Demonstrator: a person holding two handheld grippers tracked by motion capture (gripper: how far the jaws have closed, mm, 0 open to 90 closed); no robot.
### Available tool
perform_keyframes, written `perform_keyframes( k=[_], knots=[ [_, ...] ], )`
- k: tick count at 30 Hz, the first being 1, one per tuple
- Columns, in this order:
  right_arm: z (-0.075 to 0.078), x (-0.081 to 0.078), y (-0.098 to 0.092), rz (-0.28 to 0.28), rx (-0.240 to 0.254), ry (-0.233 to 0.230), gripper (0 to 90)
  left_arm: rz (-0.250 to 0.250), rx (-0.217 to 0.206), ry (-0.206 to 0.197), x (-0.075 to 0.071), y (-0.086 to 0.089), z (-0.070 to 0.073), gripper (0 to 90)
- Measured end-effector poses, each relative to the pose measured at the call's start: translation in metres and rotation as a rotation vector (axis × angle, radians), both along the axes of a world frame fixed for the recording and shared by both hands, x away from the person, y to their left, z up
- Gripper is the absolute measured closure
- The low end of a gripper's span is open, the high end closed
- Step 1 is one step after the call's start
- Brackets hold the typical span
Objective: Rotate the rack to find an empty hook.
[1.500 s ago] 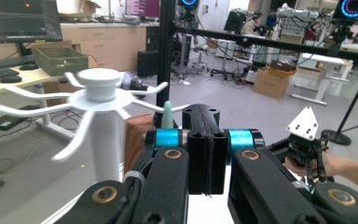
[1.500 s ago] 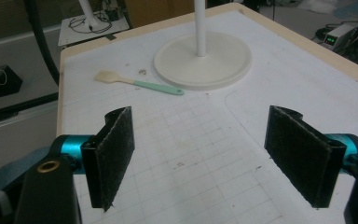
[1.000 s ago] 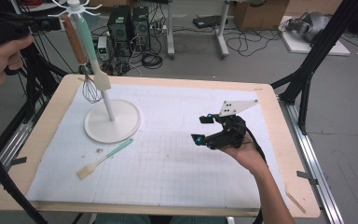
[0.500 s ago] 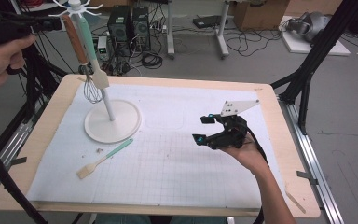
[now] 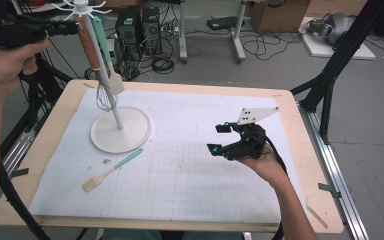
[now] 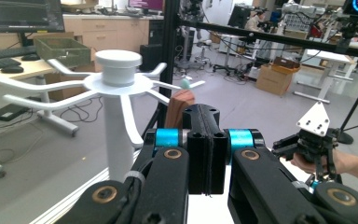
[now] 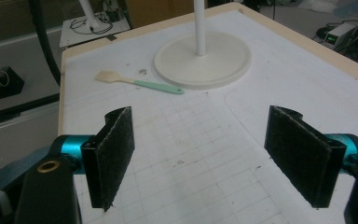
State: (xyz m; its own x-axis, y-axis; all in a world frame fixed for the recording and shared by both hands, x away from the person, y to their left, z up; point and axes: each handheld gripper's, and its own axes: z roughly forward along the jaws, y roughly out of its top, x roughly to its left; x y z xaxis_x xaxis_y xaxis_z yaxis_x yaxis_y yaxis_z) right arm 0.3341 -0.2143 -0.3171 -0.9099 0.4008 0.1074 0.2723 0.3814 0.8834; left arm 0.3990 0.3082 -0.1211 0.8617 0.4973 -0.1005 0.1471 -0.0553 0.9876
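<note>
A: Where does the work stand at the white stand (image 5: pixel 114 112)?

B: Two utensils already hang from its top hooks: the whisk (image 5: pixel 105 95) with the wooden handle, and beside it a spatula (image 5: pixel 111 75) with a mint handle. That much looks done. One small spatula (image 5: pixel 111 170) lies on the desk (image 5: pixel 300 120), just in front of the stand's round base, handle end nearest the base. I judge that it is what remains for you to hang.

A: And my grippers?

B: Your left gripper (image 6: pixel 206 154) is up beside the stand's top, its jaws clenched together with nothing between them; the whisk's handle hangs just beyond its tips. Your right gripper (image 5: pixel 222 140) rests low over the desk, well to the right of the stand, jaws spread wide and empty, pointed toward the base and the lying spatula.
</note>
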Motion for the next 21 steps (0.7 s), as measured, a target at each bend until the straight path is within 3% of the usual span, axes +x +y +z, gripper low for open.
perform_keyframes(
  k=[10, 21],
  knots=[
    [0.0, 0.0, -0.001, -0.001, 0.002, 0.002, 23.2, -0.017, -0.006, -0.011, 0.0, -0.01, 0.001, 89.5],
    [-0.001, 0.0, 0.003, 0.005, -0.004, 0.005, 23.2, 0.002, -0.01, -0.026, -0.012, 0.008, 0.006, 89.4]
  ],
)
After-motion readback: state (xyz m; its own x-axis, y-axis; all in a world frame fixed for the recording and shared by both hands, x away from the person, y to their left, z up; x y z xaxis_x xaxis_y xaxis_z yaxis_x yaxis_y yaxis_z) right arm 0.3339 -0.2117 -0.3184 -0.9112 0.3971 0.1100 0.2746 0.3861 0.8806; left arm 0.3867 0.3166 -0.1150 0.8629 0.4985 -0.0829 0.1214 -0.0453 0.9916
